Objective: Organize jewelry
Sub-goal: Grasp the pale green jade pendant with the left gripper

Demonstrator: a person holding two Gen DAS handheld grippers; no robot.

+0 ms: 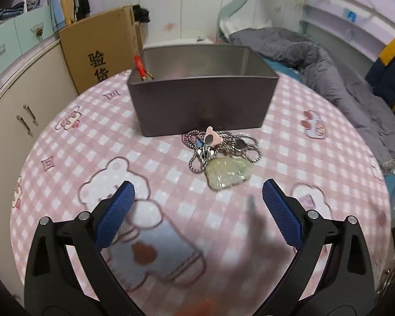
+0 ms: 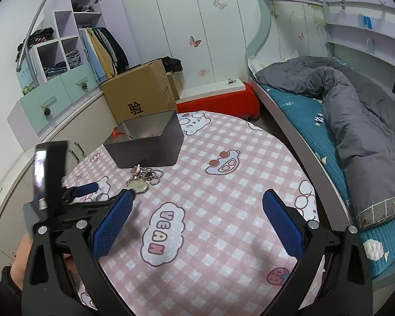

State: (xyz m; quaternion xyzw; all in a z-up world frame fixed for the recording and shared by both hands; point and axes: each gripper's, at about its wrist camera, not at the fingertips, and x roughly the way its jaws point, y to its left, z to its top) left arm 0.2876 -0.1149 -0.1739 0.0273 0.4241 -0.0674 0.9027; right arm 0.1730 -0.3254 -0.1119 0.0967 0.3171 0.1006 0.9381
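Observation:
A tangle of silver ball chains (image 1: 223, 144) with a pale green pendant (image 1: 227, 175) and a small pink charm (image 1: 212, 135) lies on the pink checked tablecloth, just in front of a grey metal box (image 1: 202, 105). A red cord (image 1: 139, 68) hangs over the box's left rim. My left gripper (image 1: 197, 192) hovers open just short of the pendant, nothing between its blue pads (image 1: 115, 216). In the right wrist view the same jewelry pile (image 2: 142, 177) and box (image 2: 147, 144) sit far left. My right gripper (image 2: 197, 197) is open and empty over the cloth, to the right of the left gripper (image 2: 87, 188).
A cardboard box (image 1: 100, 50) stands behind the table at the left, beside beige cabinets (image 1: 18, 110). A bed with a grey quilt (image 2: 360, 121) runs along the right. A red bench (image 2: 221, 102) stands beyond the table's far edge.

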